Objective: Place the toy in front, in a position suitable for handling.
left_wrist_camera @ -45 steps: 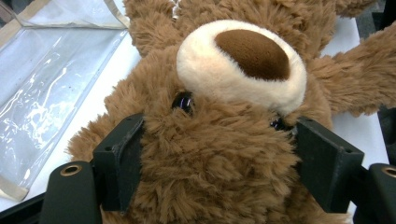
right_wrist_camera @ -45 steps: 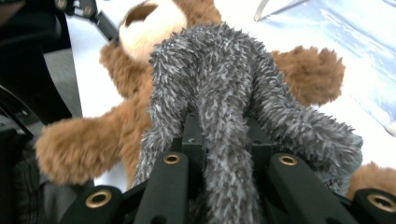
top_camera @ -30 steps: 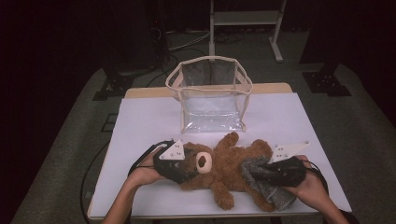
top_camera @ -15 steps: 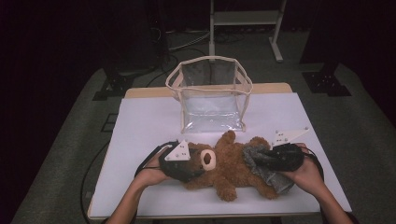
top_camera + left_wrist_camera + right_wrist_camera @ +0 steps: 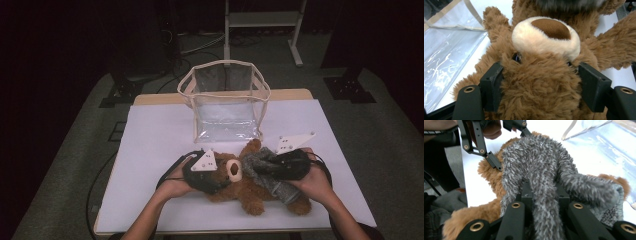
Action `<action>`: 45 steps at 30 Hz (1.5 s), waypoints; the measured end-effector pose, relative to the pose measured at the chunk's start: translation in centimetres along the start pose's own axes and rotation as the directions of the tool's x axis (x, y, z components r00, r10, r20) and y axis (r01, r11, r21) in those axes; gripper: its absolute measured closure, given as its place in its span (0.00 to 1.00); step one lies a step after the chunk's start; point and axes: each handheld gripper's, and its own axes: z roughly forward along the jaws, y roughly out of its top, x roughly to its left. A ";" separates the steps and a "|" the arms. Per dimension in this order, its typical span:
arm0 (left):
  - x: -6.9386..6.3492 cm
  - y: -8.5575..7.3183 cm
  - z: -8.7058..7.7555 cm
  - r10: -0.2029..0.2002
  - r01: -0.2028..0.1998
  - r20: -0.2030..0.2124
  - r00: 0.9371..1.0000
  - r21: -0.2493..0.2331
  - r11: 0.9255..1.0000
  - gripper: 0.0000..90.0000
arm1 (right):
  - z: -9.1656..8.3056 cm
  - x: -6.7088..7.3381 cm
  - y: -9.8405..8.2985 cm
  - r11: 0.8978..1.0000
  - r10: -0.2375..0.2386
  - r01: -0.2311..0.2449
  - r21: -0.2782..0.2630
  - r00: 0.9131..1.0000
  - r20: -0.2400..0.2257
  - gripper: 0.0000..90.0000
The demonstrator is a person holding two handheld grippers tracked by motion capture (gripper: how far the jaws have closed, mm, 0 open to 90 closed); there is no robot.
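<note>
We are dressing the teddy bear point(image 5: 245, 182), which lies on its back near the front edge of the white surface point(image 5: 150, 135), head toward our left. The left tongs point(image 5: 540, 85) have just been closing, and their jaws now press into the plush on either side of the bear's head, just below the cream muzzle. The right tongs point(image 5: 544, 195) are pressed together on a fold of the fuzzy grey garment point(image 5: 541, 170), which drapes over the bear's body.

The step in hand looks like pulling the garment along the torso while the head is held steady. Next we probably need a firm hold at the head and a pull by the right tongs along the body, not upward, so the bear does not lift.

The clear bag with cream trim point(image 5: 226, 102) stands just behind the bear, so there is little room that way. The surface is bare to left and right; the front edge is close behind the bear's legs.
</note>
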 end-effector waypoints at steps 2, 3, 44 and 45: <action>0.0 0.3 0.3 -0.004 0.004 -0.002 1.000 -0.003 1.000 0.33 | 0.1 -0.1 -0.1 1.000 -0.003 0.003 0.004 1.000 0.002 0.83; 0.0 0.4 0.4 -0.003 0.003 -0.001 1.000 0.000 1.000 0.33 | 0.1 -0.2 -0.2 1.000 0.000 0.000 0.007 1.000 0.005 0.83; 0.1 -1.3 -2.2 0.014 -0.015 0.044 0.999 0.002 1.000 0.48 | 1.9 -1.4 0.0 1.000 -0.002 0.003 0.018 1.000 -0.027 0.85; 0.1 -1.2 -2.1 0.011 -0.011 0.037 0.999 0.005 1.000 0.49 | 1.7 -1.1 0.3 1.000 0.009 -0.009 0.000 0.999 -0.042 0.85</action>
